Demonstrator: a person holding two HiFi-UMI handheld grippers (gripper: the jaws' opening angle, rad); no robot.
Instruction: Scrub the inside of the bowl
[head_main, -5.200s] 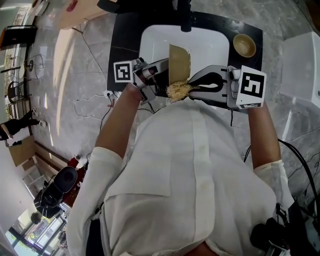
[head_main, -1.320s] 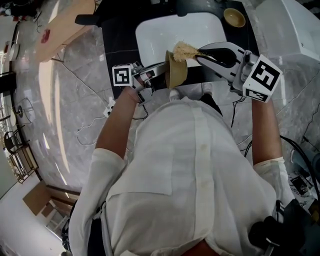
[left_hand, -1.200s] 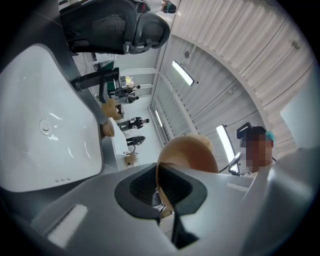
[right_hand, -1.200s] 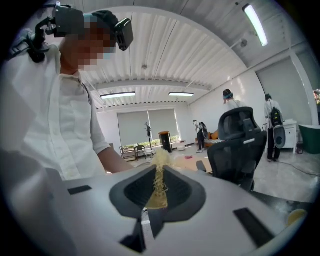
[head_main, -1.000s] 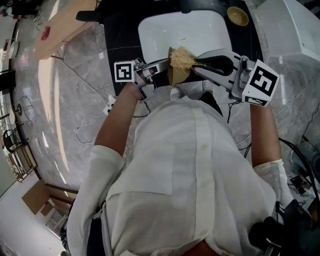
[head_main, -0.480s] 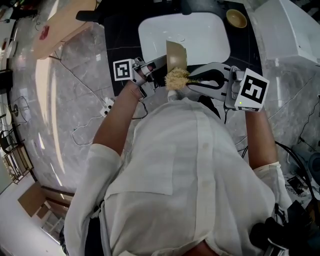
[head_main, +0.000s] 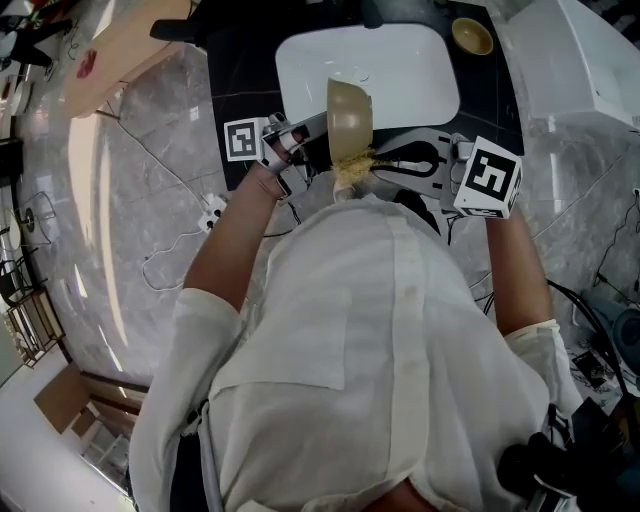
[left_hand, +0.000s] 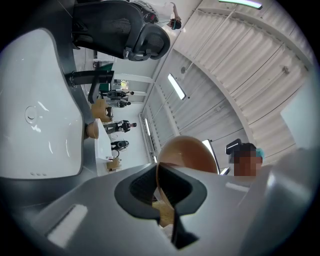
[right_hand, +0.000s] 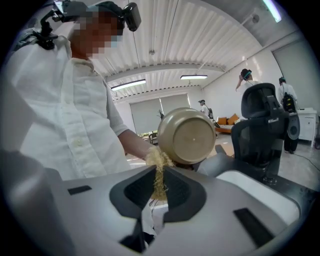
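Note:
A tan bowl (head_main: 349, 115) hangs tilted on its edge over the near rim of the white sink (head_main: 410, 70). My left gripper (head_main: 312, 133) is shut on the bowl's rim, and the left gripper view shows the bowl (left_hand: 188, 153) wedged between its jaws (left_hand: 163, 194). My right gripper (head_main: 388, 165) is shut on a straw-coloured fibrous scrubber (head_main: 350, 166) that touches the bowl's near edge. In the right gripper view the scrubber (right_hand: 160, 172) sticks up from that gripper (right_hand: 159, 189) to the lower left rim of the bowl (right_hand: 188, 135), whose underside faces the camera.
A second small tan bowl (head_main: 472, 35) stands on the black counter (head_main: 240, 90) at the sink's far right corner. A black faucet (head_main: 372, 12) rises behind the basin. A white appliance (head_main: 590, 60) sits to the right. A black office chair (right_hand: 262, 125) stands beyond.
Over the last second the right gripper has drawn the scrubber from the bowl's far side down to its near edge, toward the person. The left gripper still holds the bowl, turned slightly.

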